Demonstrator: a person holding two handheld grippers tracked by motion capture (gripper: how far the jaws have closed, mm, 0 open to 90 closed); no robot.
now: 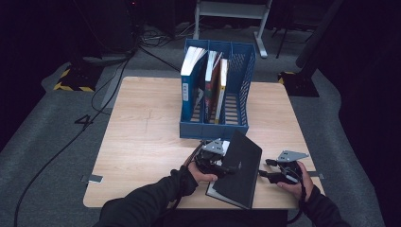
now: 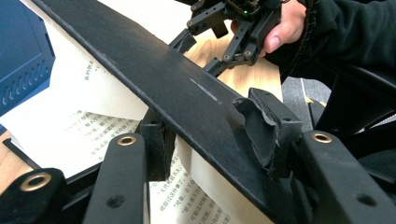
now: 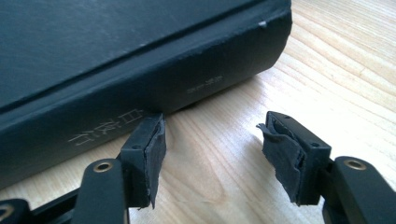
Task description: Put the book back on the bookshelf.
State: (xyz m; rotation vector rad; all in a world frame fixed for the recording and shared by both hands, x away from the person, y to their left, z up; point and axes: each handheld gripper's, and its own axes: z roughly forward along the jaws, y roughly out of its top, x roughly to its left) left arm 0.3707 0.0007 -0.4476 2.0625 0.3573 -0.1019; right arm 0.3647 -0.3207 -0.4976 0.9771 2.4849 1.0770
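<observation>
You are clamping the black book in the left gripper; the right gripper is standing empty, jaws apart; filing into the blue rack remains.

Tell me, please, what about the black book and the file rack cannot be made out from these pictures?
- Black book: its near corner, high view, hidden by the left gripper and hand.
- Its spine lettering: right gripper view, too faint to read, and the spine is cut off by the left edge.
- Its page text: left gripper view, blurred and partly covered by the lifted cover.
- Rack: book titles, high view, too small.
</observation>
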